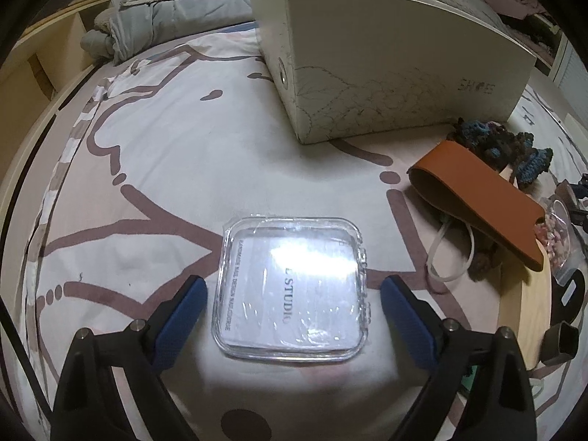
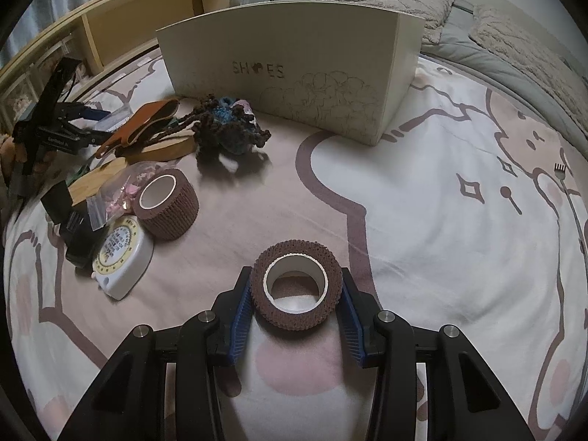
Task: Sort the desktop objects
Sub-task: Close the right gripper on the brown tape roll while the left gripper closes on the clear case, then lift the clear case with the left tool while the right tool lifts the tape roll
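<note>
In the left wrist view, the left gripper (image 1: 292, 296) is held with its blue-padded fingers (image 1: 183, 310) spread wide on either side of a clear square plastic case (image 1: 290, 288) holding a printed card; a gap is visible on each side, so the case is not touched. The card's wording is partly washed out by glare. The case lies on a white bedsheet with brown line drawings (image 1: 165, 154). At one o'clock a cream cardboard shoebox with flower sketches (image 1: 386, 73) is seen, its printed word faint. At three o'clock a tan leather pouch (image 1: 477, 202) is laid partly over a dark crocheted bundle (image 1: 507, 147); items at the right edge are cut off and cannot be identified.

In the right wrist view, a white round tape measure with a yellow dial (image 2: 121, 253) is found at nine o'clock, partly overlapped by a small zip bag of pink pieces (image 2: 121, 187). A second brown bandage roll (image 2: 165, 204) lies beside them. A black object at the far left is blurred. At the centre, the right gripper (image 2: 296, 294) is closed onto a brown crepe bandage roll with a white core (image 2: 296, 288), both pads pressed against its sides; the roll's lower edge is hidden behind the fingers.
</note>
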`<state>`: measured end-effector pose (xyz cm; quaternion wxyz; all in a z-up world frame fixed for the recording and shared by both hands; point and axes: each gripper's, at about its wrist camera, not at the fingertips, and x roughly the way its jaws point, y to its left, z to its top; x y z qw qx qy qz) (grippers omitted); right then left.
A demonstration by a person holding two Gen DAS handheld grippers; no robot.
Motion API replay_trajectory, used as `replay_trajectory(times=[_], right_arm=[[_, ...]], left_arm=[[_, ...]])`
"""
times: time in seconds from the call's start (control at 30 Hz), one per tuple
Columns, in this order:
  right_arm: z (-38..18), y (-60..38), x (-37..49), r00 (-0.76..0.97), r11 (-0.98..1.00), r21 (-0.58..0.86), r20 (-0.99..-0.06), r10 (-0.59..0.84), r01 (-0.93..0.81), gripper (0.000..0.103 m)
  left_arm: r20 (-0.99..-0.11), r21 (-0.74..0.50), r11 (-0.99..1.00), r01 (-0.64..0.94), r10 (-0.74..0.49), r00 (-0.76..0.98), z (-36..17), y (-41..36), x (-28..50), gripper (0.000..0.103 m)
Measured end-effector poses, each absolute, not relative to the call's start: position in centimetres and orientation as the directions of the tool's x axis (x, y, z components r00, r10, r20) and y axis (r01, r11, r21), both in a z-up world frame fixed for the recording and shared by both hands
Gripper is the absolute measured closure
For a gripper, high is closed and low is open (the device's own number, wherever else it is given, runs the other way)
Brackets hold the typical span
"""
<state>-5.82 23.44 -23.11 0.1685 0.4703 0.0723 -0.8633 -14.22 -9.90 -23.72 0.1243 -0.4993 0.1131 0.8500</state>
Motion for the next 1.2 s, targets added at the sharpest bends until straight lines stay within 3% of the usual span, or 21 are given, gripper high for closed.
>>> replay_trajectory(times=[0.23, 0.43, 1.2], right_arm=[[-23.2, 23.6, -6.1, -0.489, -0.931, 0.041, -0.842, -0.227, 0.362, 0.059], [-23.2, 23.6, -6.2, -0.486, -0.931, 0.043, -0.843, -0.229, 0.363, 0.059], [-20.4, 23.4, -7.6, -0.528, -0.949, 0.01, -0.829, -0.185, 0.316, 0.059]], left_arm=[[-0.883, 0.074, -0.946, -0.315, 0.085, -0.461, -23.8, -10.1, -14.9, 0.011], [-0.879, 0.079, -0.944, -0.319, 0.085, -0.47, -23.6, -9.8, -14.9, 0.026], [-0.847, 0.094, -0.949, -0.3, 0.082, -0.526, -21.6, -9.2, -14.2, 0.026]])
